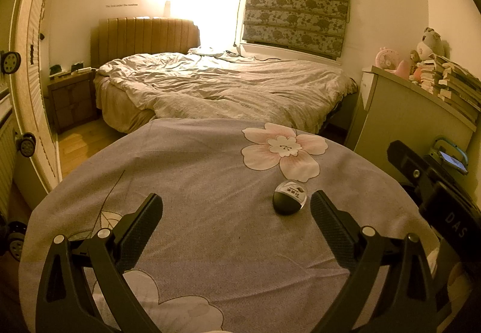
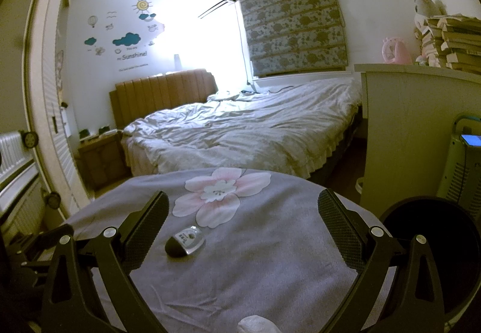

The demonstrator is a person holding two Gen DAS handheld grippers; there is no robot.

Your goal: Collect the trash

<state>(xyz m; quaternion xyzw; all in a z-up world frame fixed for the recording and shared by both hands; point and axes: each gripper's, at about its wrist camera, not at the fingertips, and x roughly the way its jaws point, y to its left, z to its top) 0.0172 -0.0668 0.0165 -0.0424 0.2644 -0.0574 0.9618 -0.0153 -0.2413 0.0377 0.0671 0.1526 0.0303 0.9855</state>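
Observation:
A small round plastic cup (image 1: 289, 197) with a dark base and a clear labelled lid lies on its side on the purple flowered cloth (image 1: 210, 170). In the left wrist view it lies just beyond the right fingertip (image 1: 323, 206). My left gripper (image 1: 236, 208) is open and empty above the cloth. In the right wrist view the cup (image 2: 185, 242) lies just right of the left finger (image 2: 150, 224). My right gripper (image 2: 243, 209) is open and empty. A white crumpled piece (image 2: 255, 324) shows at the bottom edge. A black round bin (image 2: 433, 245) stands at the right.
A bed with a rumpled duvet (image 1: 222, 86) stands beyond the cloth-covered table. A pale cabinet (image 1: 402, 116) with stacked books and plush toys is at the right. A wooden nightstand (image 1: 72, 98) and a wardrobe stand at the left. The other gripper (image 1: 436, 191) shows at the right edge.

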